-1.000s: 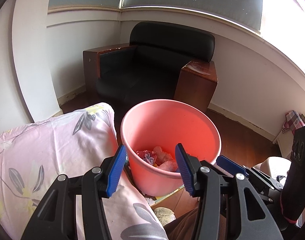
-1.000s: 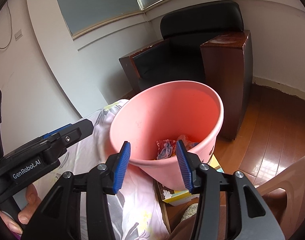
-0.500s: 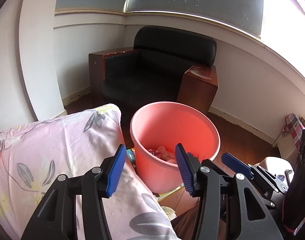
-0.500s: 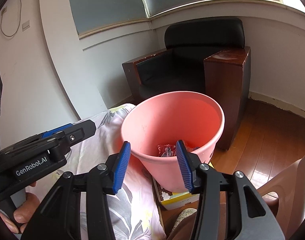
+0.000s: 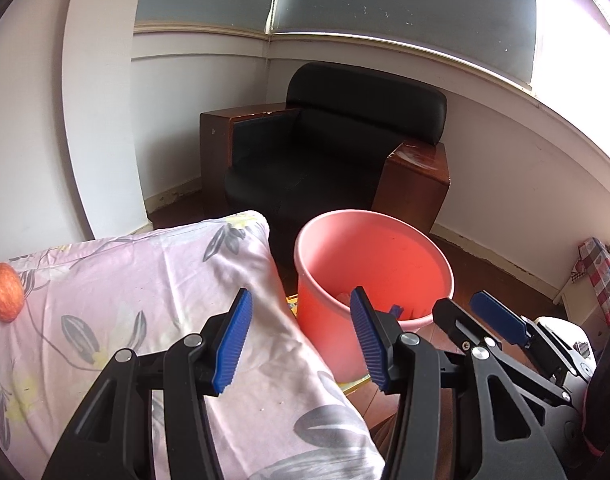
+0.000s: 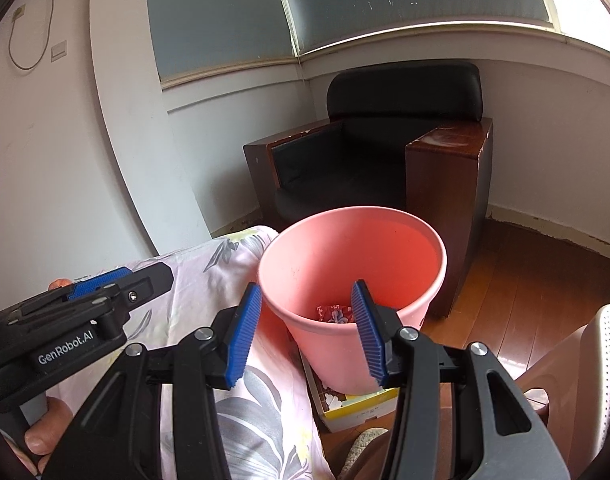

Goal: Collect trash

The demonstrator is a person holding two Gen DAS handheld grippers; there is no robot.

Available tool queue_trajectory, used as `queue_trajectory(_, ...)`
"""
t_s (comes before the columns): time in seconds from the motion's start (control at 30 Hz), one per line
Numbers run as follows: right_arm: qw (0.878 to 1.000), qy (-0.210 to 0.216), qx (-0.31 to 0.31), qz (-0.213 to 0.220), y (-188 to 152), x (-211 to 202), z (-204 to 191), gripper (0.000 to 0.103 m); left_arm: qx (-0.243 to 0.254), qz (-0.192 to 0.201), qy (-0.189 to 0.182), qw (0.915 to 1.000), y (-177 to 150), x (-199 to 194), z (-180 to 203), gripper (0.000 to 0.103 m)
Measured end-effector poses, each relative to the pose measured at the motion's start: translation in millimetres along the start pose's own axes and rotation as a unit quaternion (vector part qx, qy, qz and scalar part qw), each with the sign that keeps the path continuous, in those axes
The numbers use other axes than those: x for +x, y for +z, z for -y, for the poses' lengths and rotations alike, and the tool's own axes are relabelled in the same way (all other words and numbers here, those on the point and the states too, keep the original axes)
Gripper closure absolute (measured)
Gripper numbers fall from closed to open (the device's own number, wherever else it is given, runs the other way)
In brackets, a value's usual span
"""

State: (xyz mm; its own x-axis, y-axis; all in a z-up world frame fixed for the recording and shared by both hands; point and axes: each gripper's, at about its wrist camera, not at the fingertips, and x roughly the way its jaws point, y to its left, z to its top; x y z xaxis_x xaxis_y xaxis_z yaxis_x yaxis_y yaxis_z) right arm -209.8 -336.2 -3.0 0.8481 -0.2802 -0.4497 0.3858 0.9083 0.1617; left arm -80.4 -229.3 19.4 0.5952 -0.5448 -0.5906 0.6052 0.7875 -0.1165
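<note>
Left gripper [image 5: 301,336]: jaws parted, blue pads empty, nothing between them. It hangs over the edge of a floral pink bedsheet [image 5: 117,304], pointing toward the pink bucket [image 5: 385,256].

Right gripper [image 6: 307,330]: jaws likewise parted and released, nothing gripped. Its pads frame the near rim of the bucket in view, without touching it.

Pink bucket: upright, just beside the bed's corner. In the right wrist view it stands on a yellow-edged cardboard box [image 6: 357,408] on the wooden floor [image 6: 537,292]. Trash lies at its bottom: a red patterned wrapper [image 6: 335,314] shows between the right pads; the rest of the contents is hidden by the near wall.

1 orange-red fruit [image 5: 3,298], apparently an apple, rests on the bedsheet at the far left, well apart from the bucket.

A black armchair [image 5: 345,152] with brown wooden sides stands behind the bucket, in the corner under the windows.

A hand [image 6: 45,420] grips the left gripper's handle, seen at lower left of the right wrist view.
</note>
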Motion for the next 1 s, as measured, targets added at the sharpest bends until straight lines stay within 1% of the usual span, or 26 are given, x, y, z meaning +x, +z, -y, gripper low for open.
queue_trajectory(0.23, 1.0, -0.003, -0.004, 0.003, -3, -3, -11, 0.055, -0.008, -0.002, 0.002, 1.0, -4, -4, -10, 0.053)
queue_trajectory(0.43, 1.0, -0.004, -0.004, -0.002, -5, -3, -16, 0.055, -0.013, -0.001, 0.001, 0.9999, -7, -7, -17, 0.053)
queue_trajectory(1.0, 1.0, -0.001, -0.004, -0.017, -14, -2, -23, 0.055, -0.016, -0.011, -0.003, 0.9998, -19, -9, -21, 0.053)
